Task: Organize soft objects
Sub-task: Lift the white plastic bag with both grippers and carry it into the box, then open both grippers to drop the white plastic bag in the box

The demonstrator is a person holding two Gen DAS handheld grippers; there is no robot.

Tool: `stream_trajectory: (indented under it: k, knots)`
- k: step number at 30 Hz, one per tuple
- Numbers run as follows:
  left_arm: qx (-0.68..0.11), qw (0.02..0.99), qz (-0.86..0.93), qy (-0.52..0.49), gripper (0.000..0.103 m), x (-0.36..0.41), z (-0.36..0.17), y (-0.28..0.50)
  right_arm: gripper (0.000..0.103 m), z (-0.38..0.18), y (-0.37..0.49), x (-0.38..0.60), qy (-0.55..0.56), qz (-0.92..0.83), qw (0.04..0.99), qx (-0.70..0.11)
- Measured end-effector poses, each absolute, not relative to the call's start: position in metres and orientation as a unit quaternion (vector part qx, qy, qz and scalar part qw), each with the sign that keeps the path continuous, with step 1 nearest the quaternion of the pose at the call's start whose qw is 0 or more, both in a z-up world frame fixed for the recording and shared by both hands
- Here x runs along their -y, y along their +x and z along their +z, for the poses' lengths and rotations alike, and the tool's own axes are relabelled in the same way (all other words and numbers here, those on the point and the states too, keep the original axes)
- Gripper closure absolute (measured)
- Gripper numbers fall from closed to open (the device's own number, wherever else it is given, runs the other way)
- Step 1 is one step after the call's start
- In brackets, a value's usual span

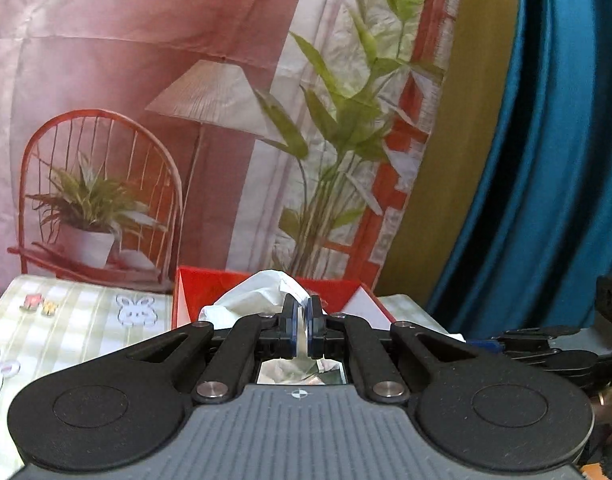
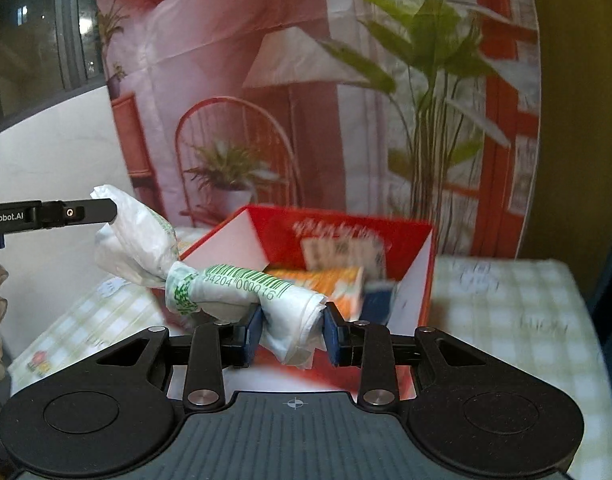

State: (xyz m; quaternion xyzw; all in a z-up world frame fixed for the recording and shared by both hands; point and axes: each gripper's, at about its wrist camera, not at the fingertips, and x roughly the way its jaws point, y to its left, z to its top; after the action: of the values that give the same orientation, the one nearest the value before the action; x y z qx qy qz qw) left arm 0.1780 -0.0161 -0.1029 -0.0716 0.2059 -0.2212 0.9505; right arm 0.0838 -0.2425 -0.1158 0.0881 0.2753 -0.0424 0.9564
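A twisted white plastic bag with green barcode print [image 2: 225, 286] hangs between both grippers above the table. My left gripper [image 1: 303, 326] is shut on one end of the bag [image 1: 261, 288]; it also shows in the right wrist view [image 2: 105, 210] at the left. My right gripper [image 2: 291, 330] holds the other end, its blue pads [image 2: 253, 330] partly closed against the crumpled plastic. A red box [image 2: 346, 236] with white inner walls stands just behind the bag and holds orange and blue packets [image 2: 330, 280].
The table wears a green-checked cloth with bunny prints [image 1: 85, 320]. A printed backdrop of a chair, lamp and plants [image 1: 185, 120] hangs behind. A blue curtain [image 1: 546, 160] hangs at the right. A white wall and dark window [image 2: 33, 40] stand at the left.
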Motion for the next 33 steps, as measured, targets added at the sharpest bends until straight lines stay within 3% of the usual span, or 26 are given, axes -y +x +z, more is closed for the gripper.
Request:
stream_trajectory:
  k: [20,23,26,33]
  knots:
    - [-0.29,0.939,-0.177,-0.055,0.096,0.031,-0.151,0.338,0.074,-0.149,0.25,0.304,0.028,-0.102,0.933,-0.345]
    - [-0.3,0.938,-0.172,-0.037,0.088,0.033,-0.156,0.348,0.074,-0.156,0.262,0.307,0.023,-0.106,0.928,-0.356]
    - [-0.306,0.936,-0.17,-0.046,0.069,0.03,-0.16,0.354,0.074,-0.164,0.273,0.309,0.016,-0.111,0.921,-0.372]
    - [-0.312,0.934,-0.169,-0.046,0.066,0.03,-0.166,0.356,0.076,-0.178,0.3,0.307,0.009,-0.112,0.903,-0.416]
